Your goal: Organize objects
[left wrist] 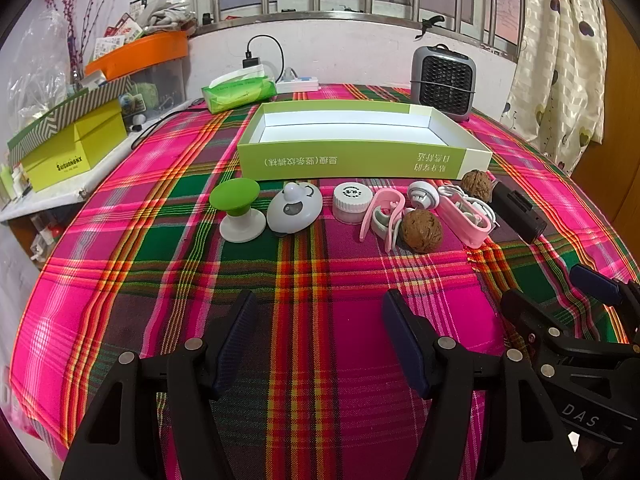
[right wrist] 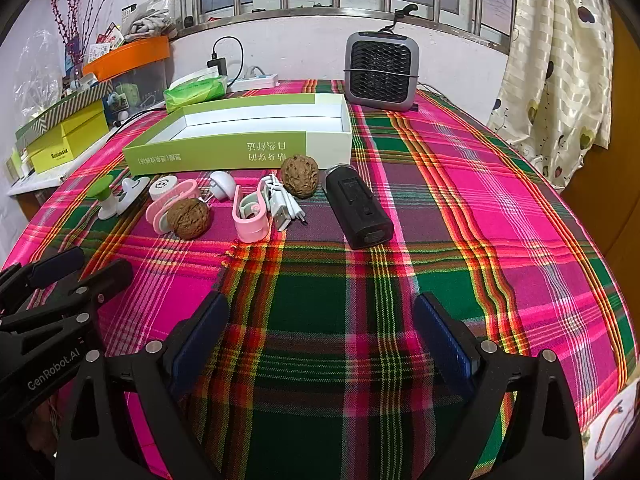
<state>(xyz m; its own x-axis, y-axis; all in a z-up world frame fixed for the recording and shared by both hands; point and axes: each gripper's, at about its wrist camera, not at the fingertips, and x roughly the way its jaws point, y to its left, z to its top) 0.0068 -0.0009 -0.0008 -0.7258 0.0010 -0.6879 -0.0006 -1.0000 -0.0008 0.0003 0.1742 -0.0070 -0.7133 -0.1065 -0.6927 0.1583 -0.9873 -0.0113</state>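
"GenRobot.AI" reads on the left gripper point(right wrist: 60, 276), "DAS" on the right gripper point(right wrist: 320, 336). Both gape wide, holding nothing, near side of the cloth; the trinket row point(left wrist: 348, 212) lies just before the green box point(left wrist: 360, 160).

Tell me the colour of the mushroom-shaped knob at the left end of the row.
Green cap on a white base, clearest in the left wrist view.

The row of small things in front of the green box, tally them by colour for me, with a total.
Green and white: 1, the mushroom-shaped stand
White: 4, the oval gadget, the capped jar, the round knob, the cable
Pink: 2, the clips
Brown: 2, the walnuts
Black: 1, the oblong device
Total: 10
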